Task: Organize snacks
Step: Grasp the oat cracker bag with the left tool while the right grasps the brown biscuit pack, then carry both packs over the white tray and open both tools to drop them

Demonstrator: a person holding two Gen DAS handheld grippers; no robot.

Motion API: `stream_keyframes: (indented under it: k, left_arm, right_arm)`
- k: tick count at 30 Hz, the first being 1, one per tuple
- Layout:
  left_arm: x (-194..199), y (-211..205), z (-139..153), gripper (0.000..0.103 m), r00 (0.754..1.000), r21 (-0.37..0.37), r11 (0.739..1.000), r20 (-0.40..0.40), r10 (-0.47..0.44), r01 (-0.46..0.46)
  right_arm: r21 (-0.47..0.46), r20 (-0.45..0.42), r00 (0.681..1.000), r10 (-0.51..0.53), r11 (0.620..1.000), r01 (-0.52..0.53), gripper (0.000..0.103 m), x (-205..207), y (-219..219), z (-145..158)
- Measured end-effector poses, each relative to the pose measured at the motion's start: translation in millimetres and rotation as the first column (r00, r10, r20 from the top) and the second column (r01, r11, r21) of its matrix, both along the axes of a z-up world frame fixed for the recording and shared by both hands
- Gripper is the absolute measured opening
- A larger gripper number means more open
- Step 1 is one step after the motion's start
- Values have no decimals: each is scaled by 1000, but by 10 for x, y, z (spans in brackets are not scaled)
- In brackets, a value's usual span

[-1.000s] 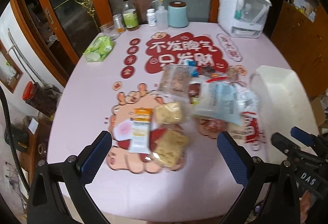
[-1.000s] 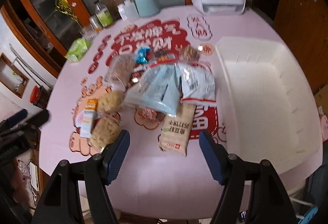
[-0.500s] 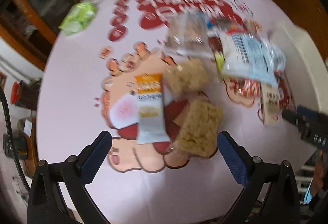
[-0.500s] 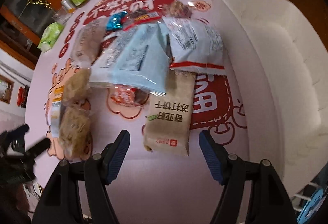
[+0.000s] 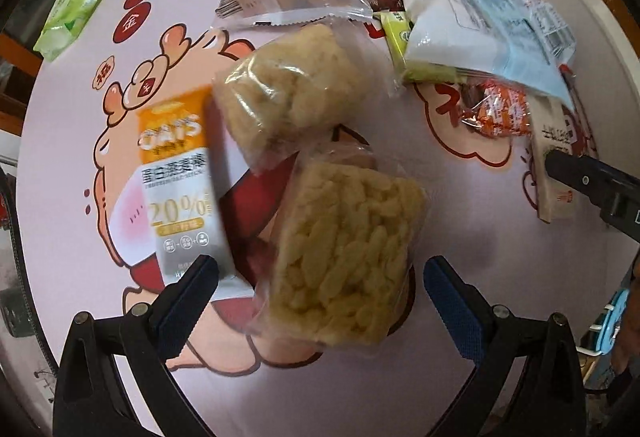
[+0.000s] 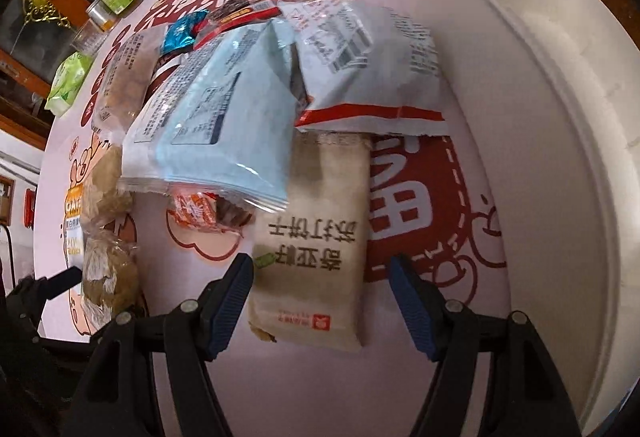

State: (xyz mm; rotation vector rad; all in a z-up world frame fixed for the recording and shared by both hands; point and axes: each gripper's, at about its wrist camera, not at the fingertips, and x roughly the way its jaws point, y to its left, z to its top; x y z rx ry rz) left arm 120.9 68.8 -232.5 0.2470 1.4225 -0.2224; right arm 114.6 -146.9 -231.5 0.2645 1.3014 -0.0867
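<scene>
Since half second ago I bring both grippers lower, snacks loom larger. Right gripper spread wide, empty, straddling beige cracker pack; its long axis runs along fingers, near end between them. White bin just right of pack. Left gripper also spread, over clear-wrapped puffed cake (yellow, lumpy).
</scene>
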Motion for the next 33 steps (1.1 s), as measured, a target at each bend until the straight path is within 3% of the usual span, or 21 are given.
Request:
stream_keyframes:
  k: [8, 10, 13, 15, 17, 20, 27, 33]
  left_arm:
    - [-22, -311, -98, 102, 997, 63, 996, 38, -63, 61]
    - [0, -420, -138, 102, 997, 75, 995, 33, -72, 69]
    - [-15, -460, -156, 100, 999, 12, 999, -5, -33, 33]
    - [2, -453, -188, 93, 1000, -32, 999, -28, -1, 0]
    - [-6, -468, -180, 87, 1000, -33, 999, -16, -7, 6]
    - [-54, -466, -86, 60, 1000, -49, 998, 13, -27, 27]
    - [-224, -410, -1, 58, 999, -94, 995, -34, 17, -20]
    - [-470, -480, 460, 58, 1000, -136, 991, 21, 8, -5]
  right_arm:
    - [-122, -3, 998, 63, 990, -63, 71, 107, 184, -33]
    - [-167, 0, 996, 91, 982, -90, 61, 120, 236, -25]
    - [-158, 0, 996, 93, 983, -92, 58, 113, 230, -23]
    - [-152, -5, 995, 98, 984, -98, 57, 87, 219, -23]
    - [-129, -11, 994, 109, 986, -109, 57, 48, 192, -14]
    - [-70, -10, 993, 114, 991, -114, 57, -31, 163, 19]
    - [-1, 35, 990, 135, 991, -135, 56, -366, 46, 300]
    - [9, 139, 979, 152, 988, -155, 56, -616, -63, 666]
